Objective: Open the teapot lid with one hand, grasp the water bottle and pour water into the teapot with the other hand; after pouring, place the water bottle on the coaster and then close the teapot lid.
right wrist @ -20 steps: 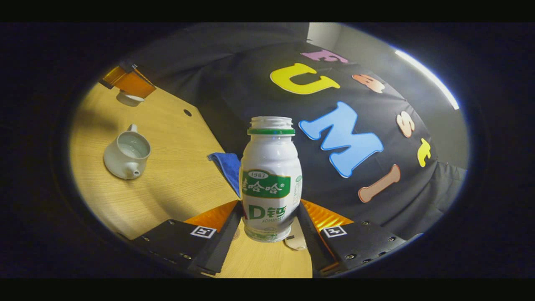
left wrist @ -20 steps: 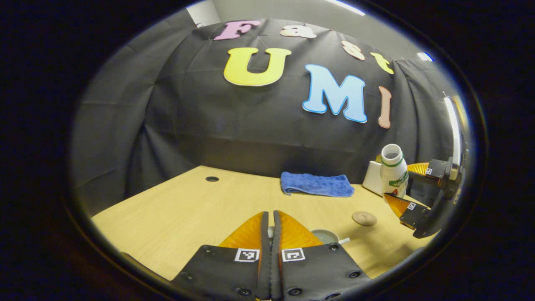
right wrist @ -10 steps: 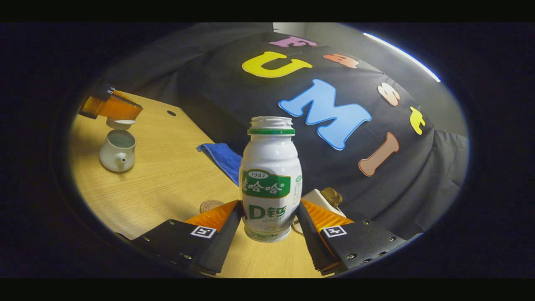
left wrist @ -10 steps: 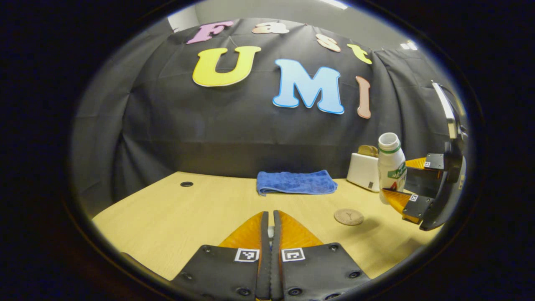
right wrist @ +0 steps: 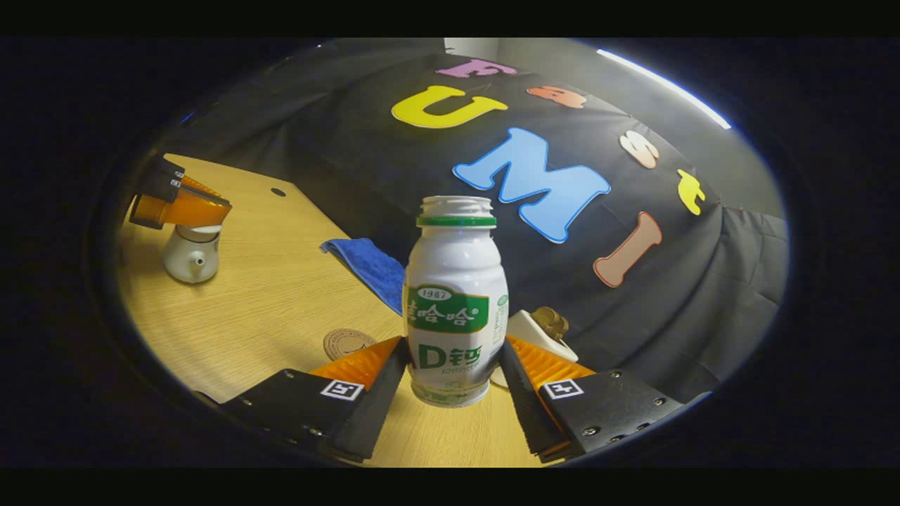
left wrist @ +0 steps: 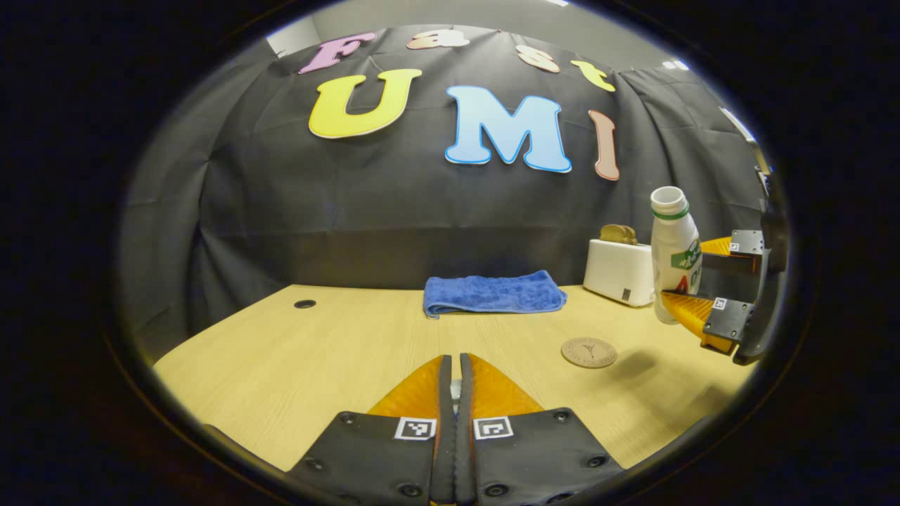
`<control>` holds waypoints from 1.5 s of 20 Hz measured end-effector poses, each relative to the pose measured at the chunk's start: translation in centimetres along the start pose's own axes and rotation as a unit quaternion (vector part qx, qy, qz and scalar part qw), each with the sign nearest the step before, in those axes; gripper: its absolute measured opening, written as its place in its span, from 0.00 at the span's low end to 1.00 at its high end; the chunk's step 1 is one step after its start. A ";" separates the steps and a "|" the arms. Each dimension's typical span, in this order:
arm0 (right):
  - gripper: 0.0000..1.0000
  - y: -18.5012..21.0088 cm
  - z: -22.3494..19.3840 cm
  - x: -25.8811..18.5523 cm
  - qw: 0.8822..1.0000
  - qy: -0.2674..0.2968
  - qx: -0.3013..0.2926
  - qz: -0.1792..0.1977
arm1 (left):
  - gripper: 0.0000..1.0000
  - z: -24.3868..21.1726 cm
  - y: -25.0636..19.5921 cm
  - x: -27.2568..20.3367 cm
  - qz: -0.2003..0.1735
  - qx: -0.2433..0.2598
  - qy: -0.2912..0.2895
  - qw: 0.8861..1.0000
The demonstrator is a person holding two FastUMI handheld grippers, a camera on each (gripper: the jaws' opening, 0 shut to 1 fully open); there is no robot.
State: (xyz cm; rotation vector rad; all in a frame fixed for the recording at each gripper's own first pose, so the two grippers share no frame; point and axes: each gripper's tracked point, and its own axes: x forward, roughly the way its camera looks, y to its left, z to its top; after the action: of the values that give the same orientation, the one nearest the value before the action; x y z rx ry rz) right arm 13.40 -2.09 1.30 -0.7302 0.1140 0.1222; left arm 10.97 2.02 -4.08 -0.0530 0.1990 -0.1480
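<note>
My right gripper [right wrist: 453,346] is shut on the white bottle [right wrist: 455,302] with a green label, upright and uncapped, held above the table. In the left gripper view the bottle [left wrist: 673,242] and right gripper [left wrist: 695,280] hang to the right of the round brown coaster [left wrist: 588,352]. My left gripper [left wrist: 455,362] is shut on the teapot lid's small white knob [left wrist: 455,388]. In the right gripper view the left gripper [right wrist: 184,208] holds the lid [right wrist: 202,229] right at the mouth of the white teapot [right wrist: 188,258]; I cannot tell whether the lid rests on it.
A folded blue towel [left wrist: 492,294] lies at the back of the wooden table [left wrist: 316,351]. A white toaster [left wrist: 619,271] with bread stands at the back right, close behind the bottle. A cable hole [left wrist: 304,303] is at the back left.
The right gripper has carried the bottle rightward, away from the teapot, to beside the coaster. The left gripper has come down with the lid onto the teapot's mouth.
</note>
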 end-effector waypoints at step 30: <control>0.77 2.7 2.7 3.1 0.982 -0.002 0.177 0.071 | 0.35 4.5 1.7 -4.7 0.005 -0.021 -0.043 0.999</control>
State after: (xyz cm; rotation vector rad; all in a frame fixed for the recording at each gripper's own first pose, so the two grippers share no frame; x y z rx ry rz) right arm 16.19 1.93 1.10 -0.3664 0.1781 0.2327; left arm 7.59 4.60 1.14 -0.1000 0.1162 -0.1307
